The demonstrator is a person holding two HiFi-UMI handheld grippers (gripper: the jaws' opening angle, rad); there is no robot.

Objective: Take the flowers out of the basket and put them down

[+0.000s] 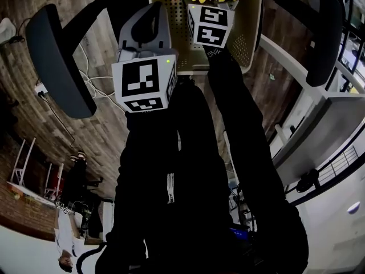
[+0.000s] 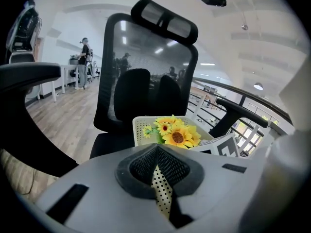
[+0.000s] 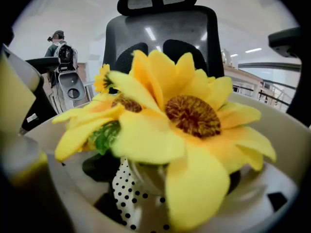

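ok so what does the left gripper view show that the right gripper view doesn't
Only the left gripper view: the left gripper with its jaws shut on the basket's perforated wall, and the marker cube on the right gripper. Only the right gripper view: the sunflowers close up, filling the frame, their stems down between that gripper's jaws. Both: the sunflowers, the basket, the black chair backrest and a person standing far behind.

Head view dim, heavy vignette; gripper views bright w/ ceiling lights (image 2: 258, 86), fisheye edges; flowers (image 3: 194, 115) blurred close-up, right gripper view.
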